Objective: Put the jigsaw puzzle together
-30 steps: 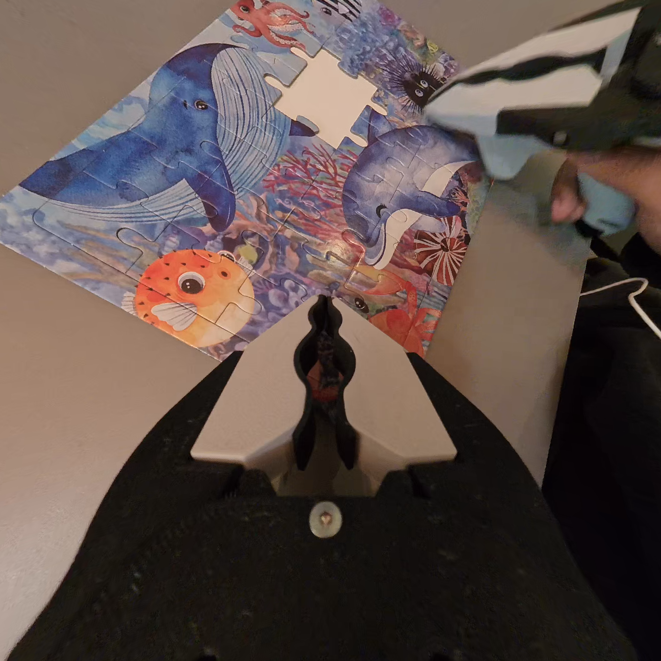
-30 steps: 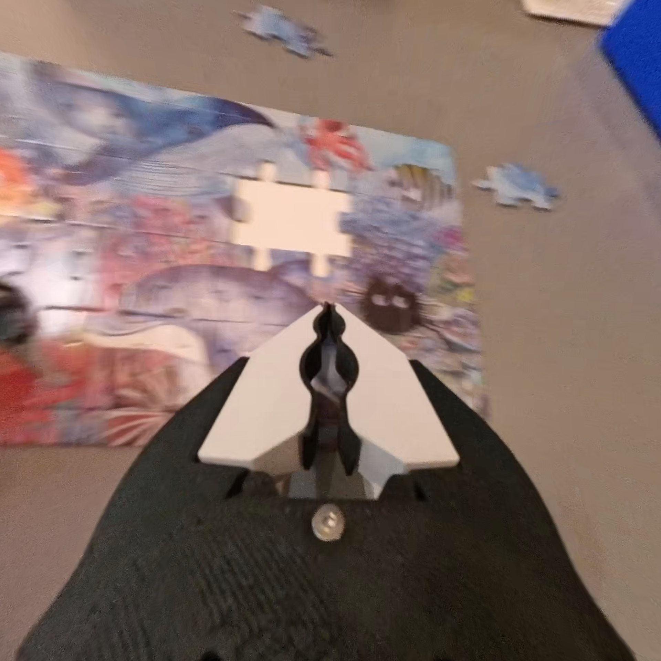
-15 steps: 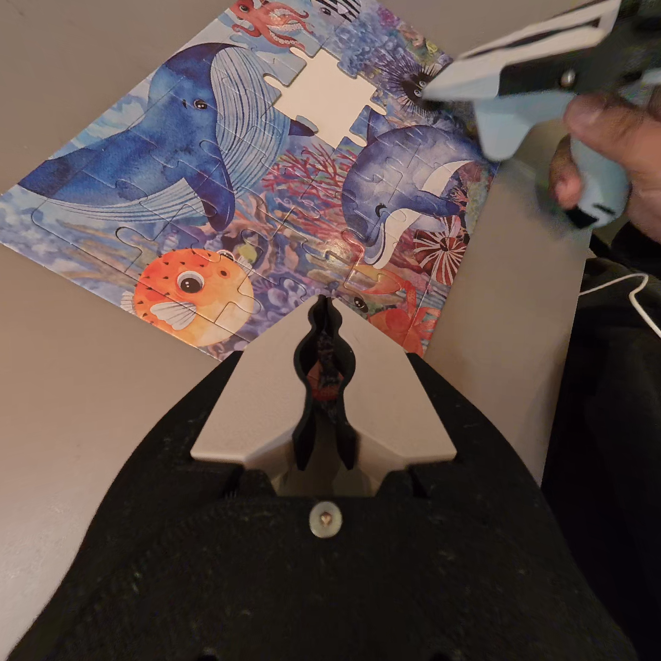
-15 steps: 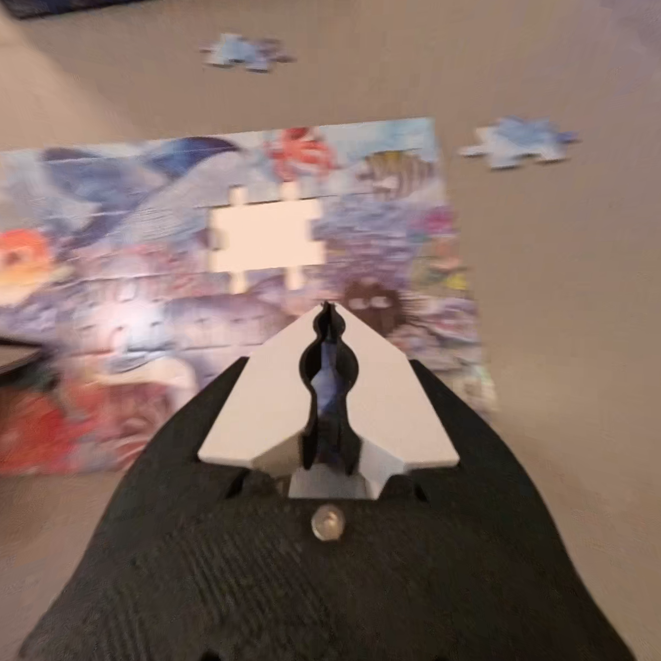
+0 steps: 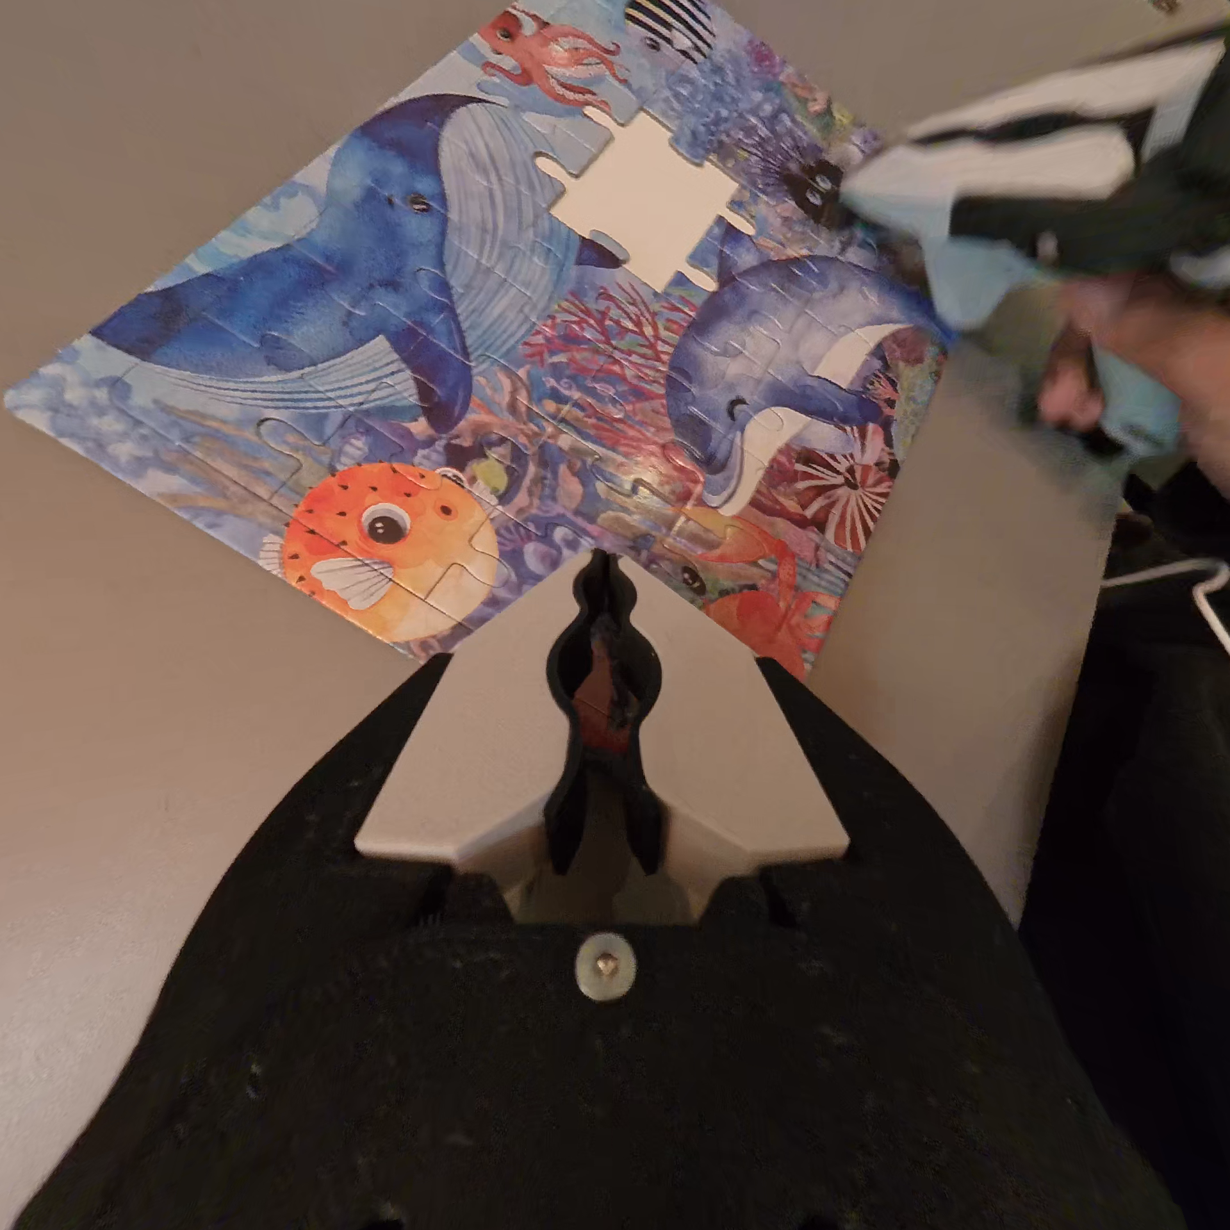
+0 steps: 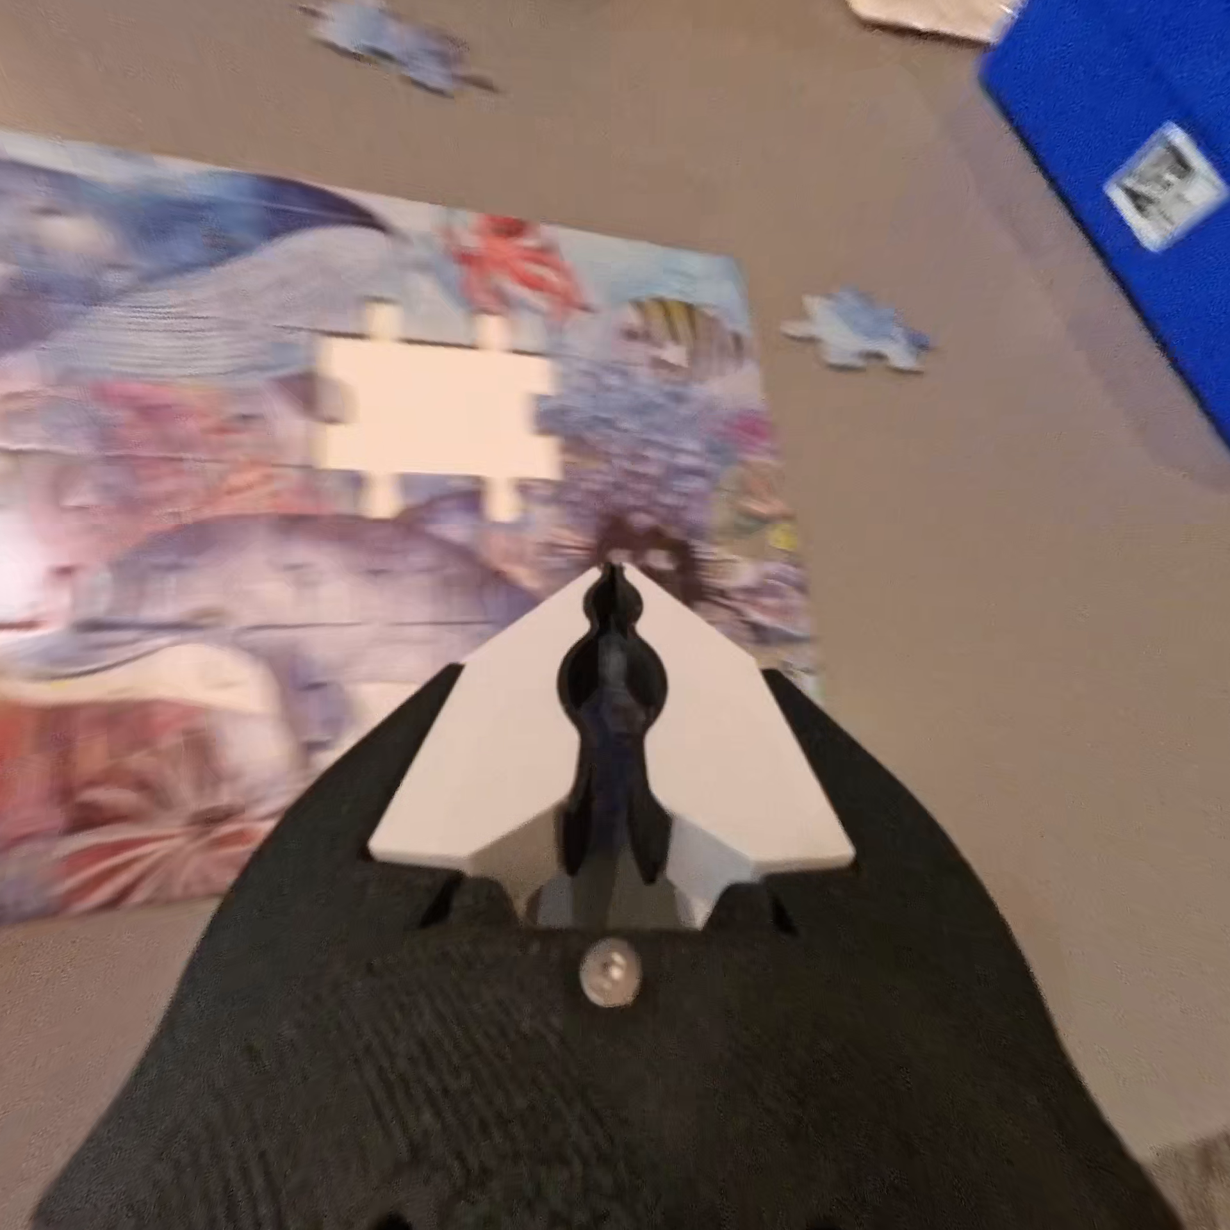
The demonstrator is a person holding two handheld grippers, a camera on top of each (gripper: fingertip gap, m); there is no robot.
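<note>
Puzzle (image 5: 426, 373) nearly done on table (image 6: 932, 599): one gap (image 6: 436, 419) left, wide enough for two pieces. Loose piece (image 6: 858, 331) right of puzzle, another (image 6: 399, 46) beyond its far edge. Left gripper (image 5: 602, 556) pinched closed, empty, over near corner. Right gripper (image 6: 611, 567) likewise closed, empty, right of gap.

Counts: 1 assembled jigsaw puzzle (image 5: 466, 346) on 1 tan table (image 5: 133, 765), with 1 gap (image 6: 436, 416) in it (looked 2 pieces wide). 2 loose puzzle pieces (image 6: 858, 336) lay off the board, the other one (image 6: 399, 46) at the far edge, blurred. 1 blue box (image 6: 1125, 153) with 1 sticker (image 6: 1168, 186). 2 grippers were in view: left gripper (image 5: 602, 559), right gripper (image 6: 611, 569). 1 hand (image 5: 1131, 359).
</note>
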